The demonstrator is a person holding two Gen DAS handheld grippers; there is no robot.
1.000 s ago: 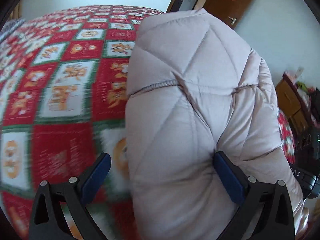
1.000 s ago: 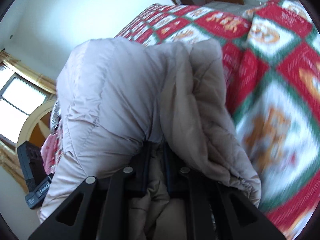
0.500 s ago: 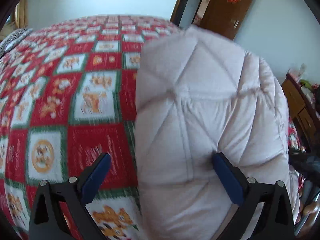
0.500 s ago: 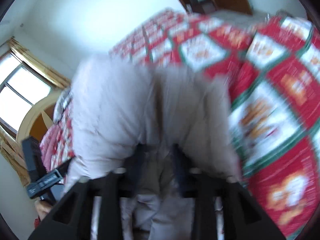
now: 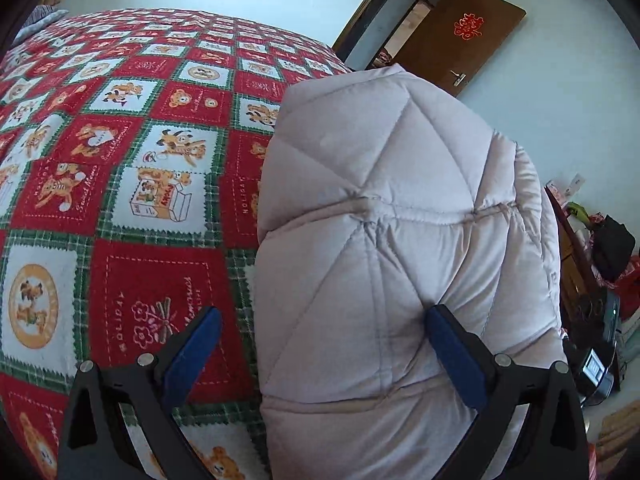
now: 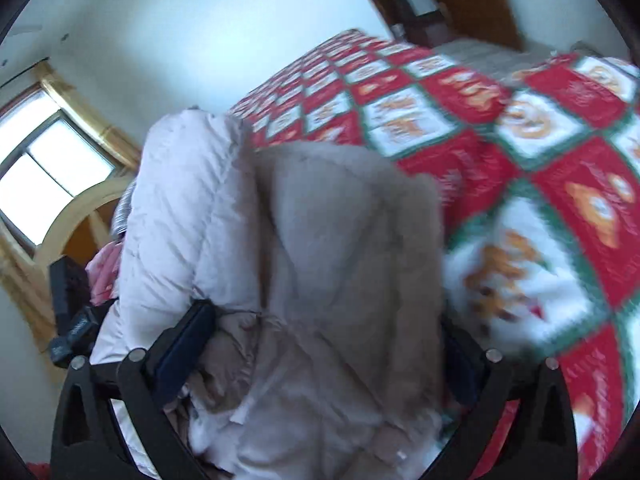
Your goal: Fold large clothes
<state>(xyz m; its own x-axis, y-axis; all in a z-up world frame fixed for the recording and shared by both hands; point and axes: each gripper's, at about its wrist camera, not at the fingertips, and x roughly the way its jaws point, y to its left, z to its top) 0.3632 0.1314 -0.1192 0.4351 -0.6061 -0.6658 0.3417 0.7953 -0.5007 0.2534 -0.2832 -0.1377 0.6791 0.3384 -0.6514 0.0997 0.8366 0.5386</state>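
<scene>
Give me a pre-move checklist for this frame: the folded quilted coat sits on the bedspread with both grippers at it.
1. Left gripper released: ok, jaws wide open, one pad pressed into the quilted coat.
2. Right gripper released: ok, jaws apart, coat bulk between them.
3. Coat folded into a compact bundle: ok from the left wrist view.
4. Fold edges tidy: not ok, loose lining bunched near the right gripper.
5. Coat fully supported on the bedspread: cannot tell, underside hidden.

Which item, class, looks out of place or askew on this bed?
The padded coat is a bulging bundle on the patterned blanket, not flat. In the right wrist view its lining sticks out, rumpled. Nothing looks torn or spilled.
</scene>
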